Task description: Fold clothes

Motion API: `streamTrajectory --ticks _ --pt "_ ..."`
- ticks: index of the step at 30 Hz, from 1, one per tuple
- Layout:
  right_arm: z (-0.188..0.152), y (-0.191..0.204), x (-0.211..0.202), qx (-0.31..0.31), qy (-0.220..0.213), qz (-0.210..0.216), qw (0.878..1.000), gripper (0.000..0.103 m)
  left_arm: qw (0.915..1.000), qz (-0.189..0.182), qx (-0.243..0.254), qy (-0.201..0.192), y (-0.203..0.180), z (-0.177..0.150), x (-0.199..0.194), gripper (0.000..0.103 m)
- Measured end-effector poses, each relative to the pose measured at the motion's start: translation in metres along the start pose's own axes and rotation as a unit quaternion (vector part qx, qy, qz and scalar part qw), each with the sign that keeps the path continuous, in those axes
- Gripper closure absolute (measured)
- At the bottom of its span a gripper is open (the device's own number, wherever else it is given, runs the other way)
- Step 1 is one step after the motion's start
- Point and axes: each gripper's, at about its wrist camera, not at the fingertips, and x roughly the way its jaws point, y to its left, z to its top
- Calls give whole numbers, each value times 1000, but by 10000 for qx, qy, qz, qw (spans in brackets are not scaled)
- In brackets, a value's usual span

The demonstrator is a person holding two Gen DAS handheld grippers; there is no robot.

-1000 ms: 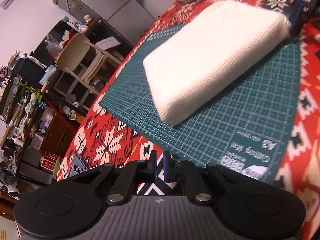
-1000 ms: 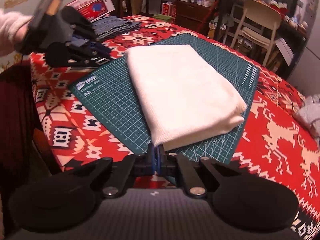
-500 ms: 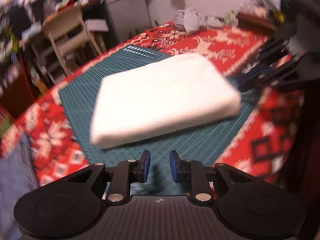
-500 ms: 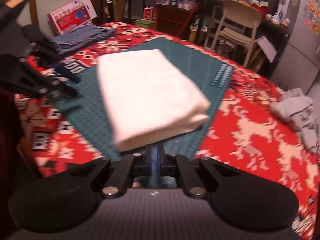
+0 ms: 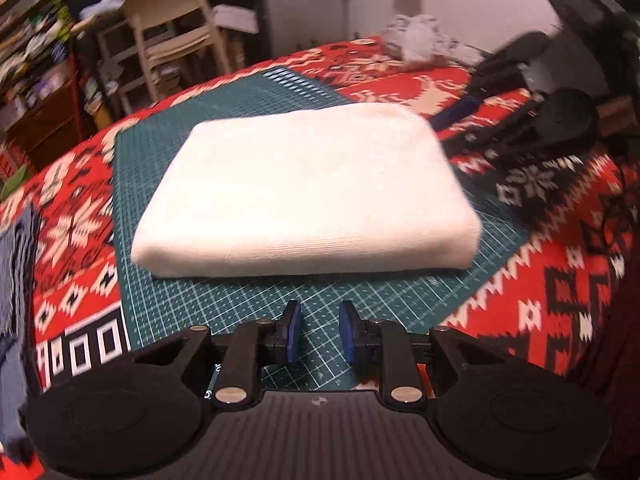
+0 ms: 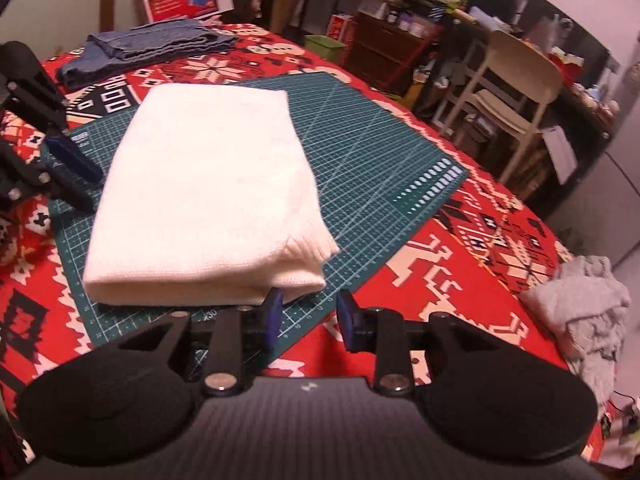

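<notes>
Folded white garment (image 5: 308, 188) lying flat on the green cutting mat (image 5: 256, 304), both hand-held grippers empty.

My left hand-held gripper (image 5: 319, 338) is held just short of the garment's near long edge, fingers parted by a narrow gap, gripping nothing. My right hand-held gripper (image 6: 306, 322) is at the garment's short end, fingers spread somewhat wider, also empty; its left blue pad (image 6: 273, 316) is close to the folded corner, contact uncertain. The mat lies on the table (image 6: 460, 280), which is covered by a red patterned cloth. A folded blue-grey garment (image 6: 148, 46) lies at the far side, and a crumpled grey garment (image 6: 588, 312) lies to the right, well apart from the mat.
</notes>
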Motion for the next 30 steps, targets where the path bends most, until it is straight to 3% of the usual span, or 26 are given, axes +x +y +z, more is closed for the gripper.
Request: streamTrajectory --ticks 12,20,24,30 --pt "1 5 -3 337 -172 463 9982 72 9945 520 -906 -56 52 16 14 85" --pt "5 45 -11 903 -138 560 9942 72 9948 640 -787 -33 95 36 33 85" --pt "9 68 -11 1267 -99 468 9908 72 9953 619 -747 24 113 54 47 85" --pt "11 83 -9 1743 -85 -190 9845 73 9958 698 -597 59 122 73 63 88"
